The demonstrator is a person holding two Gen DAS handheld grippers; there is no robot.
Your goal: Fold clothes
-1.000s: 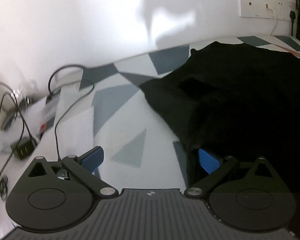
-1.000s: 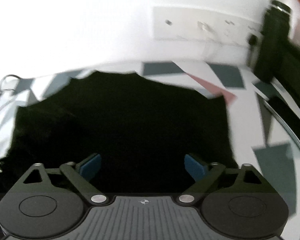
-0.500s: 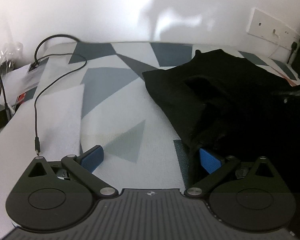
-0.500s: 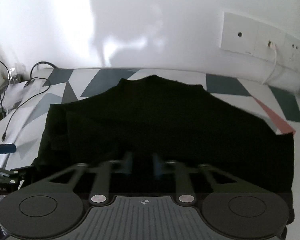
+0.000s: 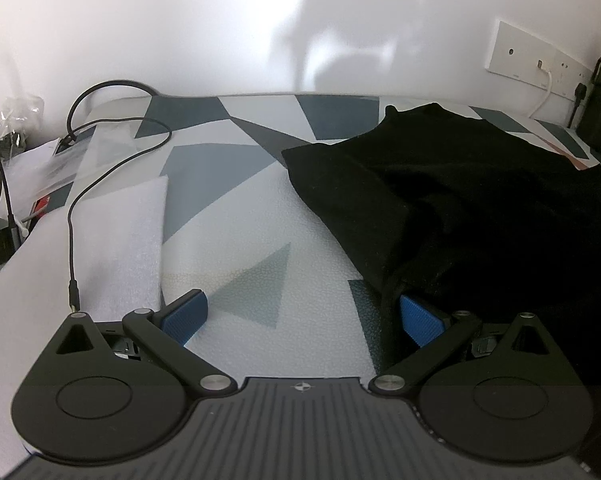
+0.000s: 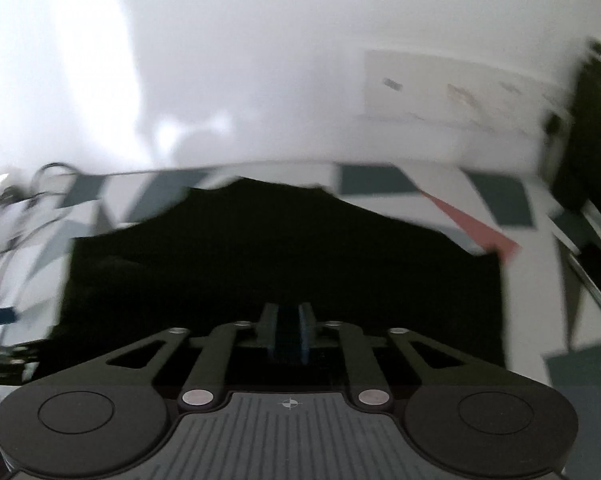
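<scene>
Black garment (image 5: 480,200) lies on patterned worktop (image 5: 236,216). Right gripper (image 6: 287,334), spread a second ago, now pinched on garment's near edge; left gripper (image 5: 300,316) stays spread at garment's left hem. Fold likely beginning.

garment (image 5: 480,200) on table (image 5: 236,240), cable (image 5: 100,168) left

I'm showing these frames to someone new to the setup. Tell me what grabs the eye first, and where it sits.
A black garment dominates, heaped on the right of a table cover patterned with grey and blue triangles. The left gripper stands wide open at the garment's near left edge, while the right gripper has its jaws closed over the dark cloth near its front edge. A loose black cable snakes across the far left.
</scene>
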